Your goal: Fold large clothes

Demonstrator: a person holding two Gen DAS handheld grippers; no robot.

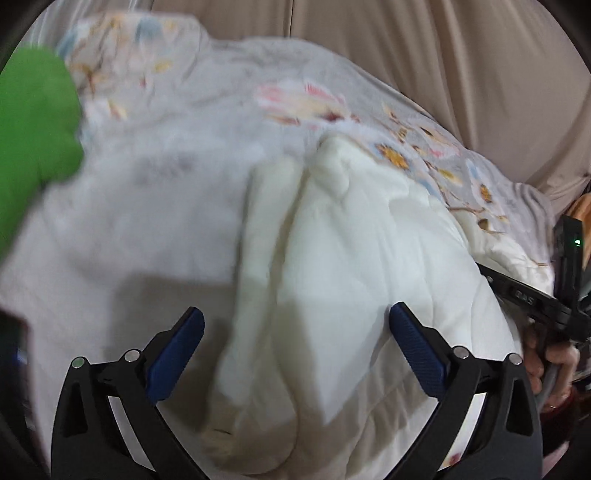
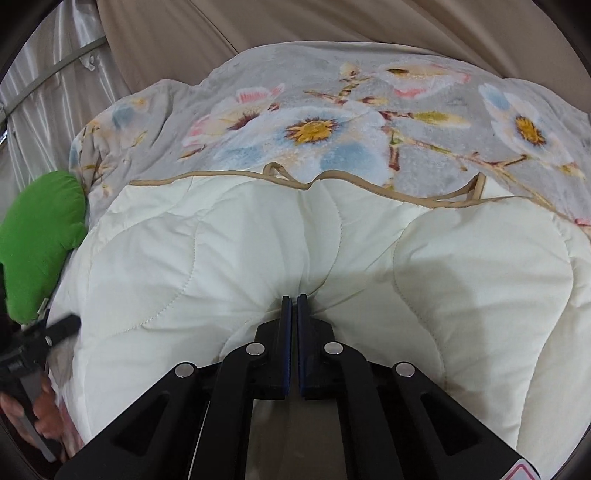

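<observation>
A large quilt (image 2: pixel 258 240) lies bunched on a bed. Its underside is cream and quilted, its top side is grey with a flower print (image 2: pixel 317 125), and it has a tan piped edge. My right gripper (image 2: pixel 294 301) is shut on a pinched fold of the cream quilt. In the left wrist view, which is blurred, my left gripper (image 1: pixel 295 332) is open wide and empty, its blue pads on either side of a raised cream fold of the quilt (image 1: pixel 295 258). The right gripper's body (image 1: pixel 554 295) shows at the right edge there.
A green cushion (image 2: pixel 40 240) lies at the left of the bed, also in the left wrist view (image 1: pixel 33 129). Beige curtains (image 2: pixel 184 29) hang behind the bed. The left gripper's body and the hand on it (image 2: pixel 33 354) show at the lower left.
</observation>
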